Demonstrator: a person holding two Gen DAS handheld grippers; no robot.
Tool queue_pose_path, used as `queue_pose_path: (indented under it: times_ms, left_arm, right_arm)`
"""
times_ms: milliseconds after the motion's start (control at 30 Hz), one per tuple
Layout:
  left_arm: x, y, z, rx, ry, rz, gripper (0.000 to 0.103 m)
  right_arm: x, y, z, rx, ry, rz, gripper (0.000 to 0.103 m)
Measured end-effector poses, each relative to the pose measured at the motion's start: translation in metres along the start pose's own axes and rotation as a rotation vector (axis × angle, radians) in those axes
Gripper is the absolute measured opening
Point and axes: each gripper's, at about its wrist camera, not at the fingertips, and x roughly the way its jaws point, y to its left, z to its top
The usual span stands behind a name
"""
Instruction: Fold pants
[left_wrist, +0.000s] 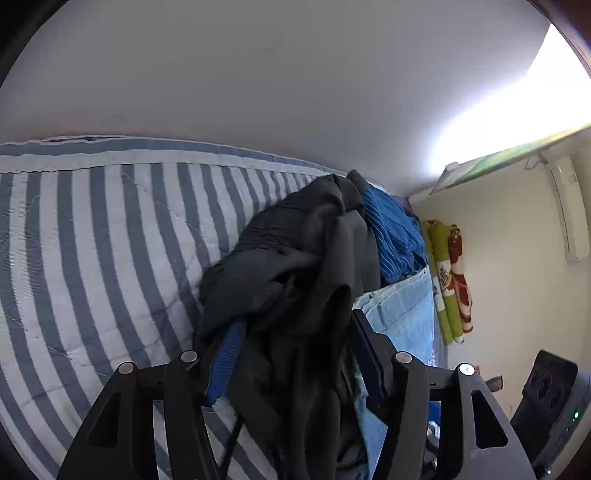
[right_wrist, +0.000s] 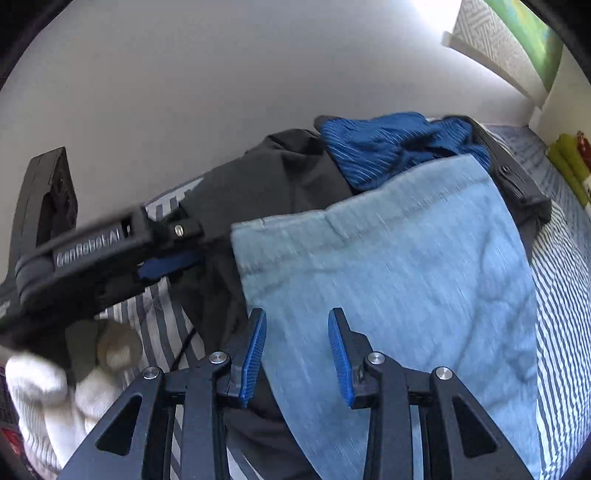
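With left gripper (left_wrist: 295, 369) part-open around the dark pants (left_wrist: 295, 258) heaped on the bed (left_wrist: 92, 240) and right gripper (right_wrist: 297, 354) empty over jeans (right_wrist: 406, 258), a loose pinch could drop them.

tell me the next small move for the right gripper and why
Probably lower the right gripper onto the light blue jeans and close on an edge. Its jaws stand apart with nothing between them, hovering just over the denim, while the left gripper has dark pants bunched between its fingers.
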Motion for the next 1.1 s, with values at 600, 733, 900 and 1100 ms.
queue_pose_path:
  times_ms: [600, 733, 900, 1100]
  left_arm:
    - [0.004, 0.000, 0.004, 0.094, 0.024, 0.106, 0.051]
    - [-0.001, 0.000, 0.006, 0.100, 0.028, 0.096, 0.049]
    - [-0.028, -0.014, 0.009, 0.155, -0.028, 0.049, 0.049]
    - [-0.041, -0.028, 0.013, 0.152, -0.051, -0.113, 0.049]
  right_arm:
    - [0.030, 0.006, 0.005, -0.011, 0.039, 0.003, 0.019]
    - [0.017, -0.014, 0.006, 0.075, 0.018, 0.069, 0.015]
    - [0.002, -0.036, 0.015, 0.190, -0.028, 0.150, 0.014]
    - [0.018, -0.033, 0.017, 0.194, 0.008, 0.181, 0.014]
